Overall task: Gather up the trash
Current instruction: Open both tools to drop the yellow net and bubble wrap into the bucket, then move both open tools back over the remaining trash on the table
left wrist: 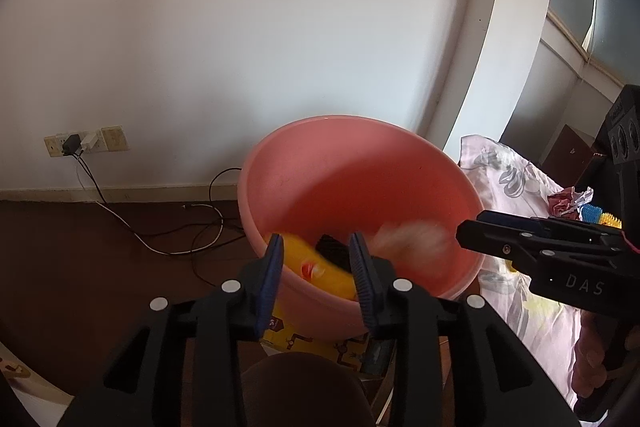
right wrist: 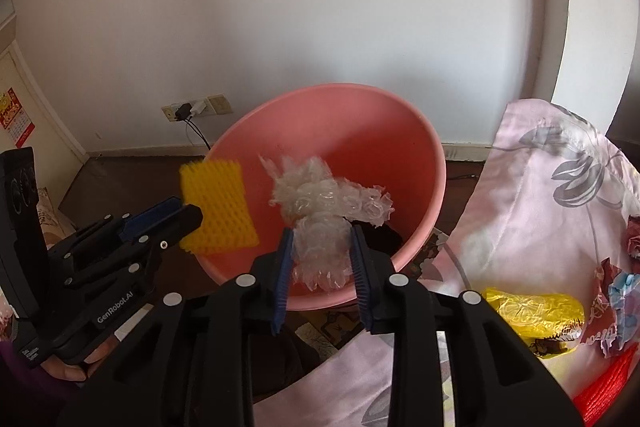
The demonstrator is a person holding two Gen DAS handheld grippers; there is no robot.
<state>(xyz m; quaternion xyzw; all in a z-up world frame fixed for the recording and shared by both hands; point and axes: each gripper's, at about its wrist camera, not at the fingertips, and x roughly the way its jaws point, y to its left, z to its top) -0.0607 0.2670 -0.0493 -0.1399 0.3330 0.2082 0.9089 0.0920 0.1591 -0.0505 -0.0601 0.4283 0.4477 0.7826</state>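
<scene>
Right wrist view: a round pink plastic basin (right wrist: 400,115) is being used as the bin. A crumpled wad of clear bubble wrap (right wrist: 320,203) is being carried between the right tongs (right wrist: 322,233) above the basin's near rim; whether it is being pinched or only sitting between the pads cannot be told. A square yellow spiky plastic mat (right wrist: 218,205) is being let go over the basin's left rim, the left tongs (left wrist: 316,241) being held open and empty. A dark item (right wrist: 384,239) is already lying inside the basin. Right of the basin, on a pink floral bed sheet (right wrist: 540,187), a shiny yellow wrapper (right wrist: 532,311), crumpled red-and-white wrappers (right wrist: 612,311) and red netting (right wrist: 608,383) are being left for later, so roughly half seems done.
</scene>
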